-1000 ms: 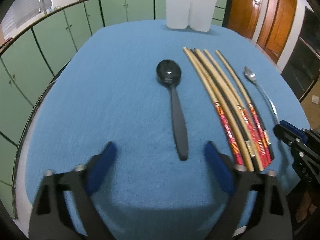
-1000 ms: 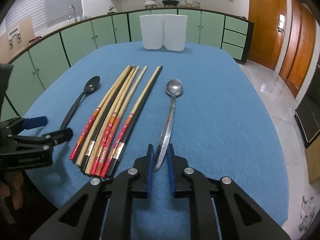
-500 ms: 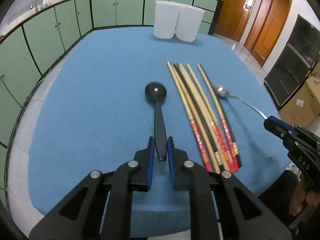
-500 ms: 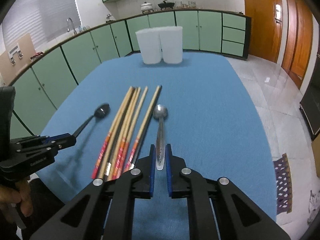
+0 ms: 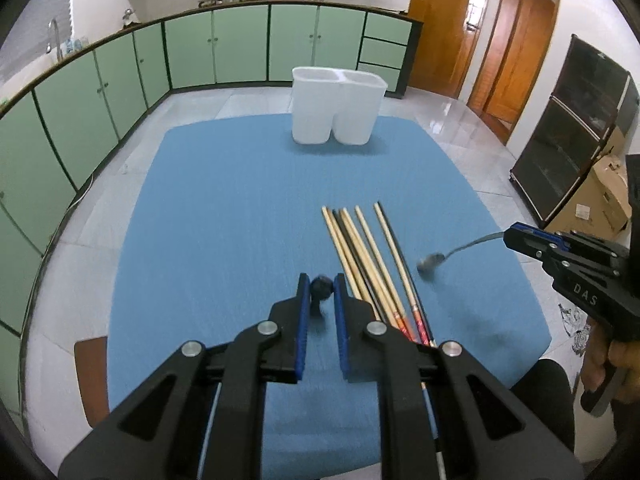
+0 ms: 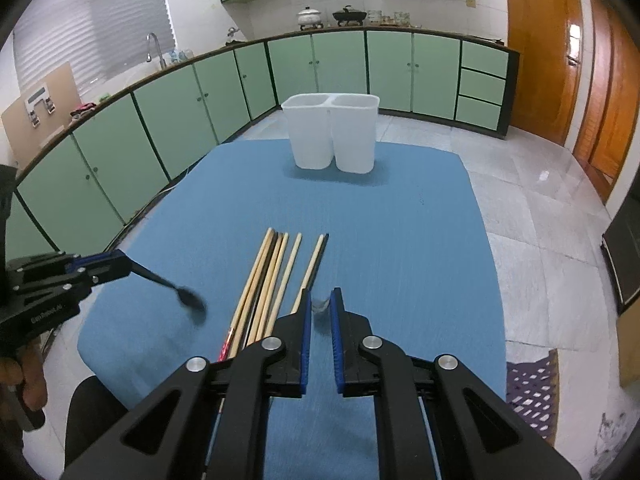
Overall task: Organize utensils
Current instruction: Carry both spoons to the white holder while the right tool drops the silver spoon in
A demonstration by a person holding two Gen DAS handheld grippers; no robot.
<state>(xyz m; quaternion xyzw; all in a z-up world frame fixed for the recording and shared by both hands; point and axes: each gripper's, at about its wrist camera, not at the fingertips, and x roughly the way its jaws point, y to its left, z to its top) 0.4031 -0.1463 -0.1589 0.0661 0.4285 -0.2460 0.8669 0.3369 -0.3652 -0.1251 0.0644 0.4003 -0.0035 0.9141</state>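
Observation:
My left gripper (image 5: 320,280) is shut on a black spoon (image 5: 322,289), held above the blue table with its bowl pointing forward; it also shows in the right wrist view (image 6: 176,289). My right gripper (image 6: 320,294) is shut on a metal spoon (image 6: 320,304), also lifted; it shows in the left wrist view (image 5: 448,254). Several chopsticks (image 5: 368,256) with red-patterned ends lie on the cloth between the two grippers. A white two-compartment holder (image 5: 336,110) stands at the table's far edge, also seen in the right wrist view (image 6: 331,136).
The table (image 5: 224,216) is covered by a blue cloth. Green kitchen cabinets (image 5: 216,56) line the back and left. Wooden doors (image 5: 452,28) and a dark cabinet (image 5: 572,128) are on the right. A brown chair corner (image 5: 90,376) shows at the lower left.
Both grippers have lifted up and back from the table, each carrying its spoon. The left gripper went from open around the black spoon's handle to shut on it.

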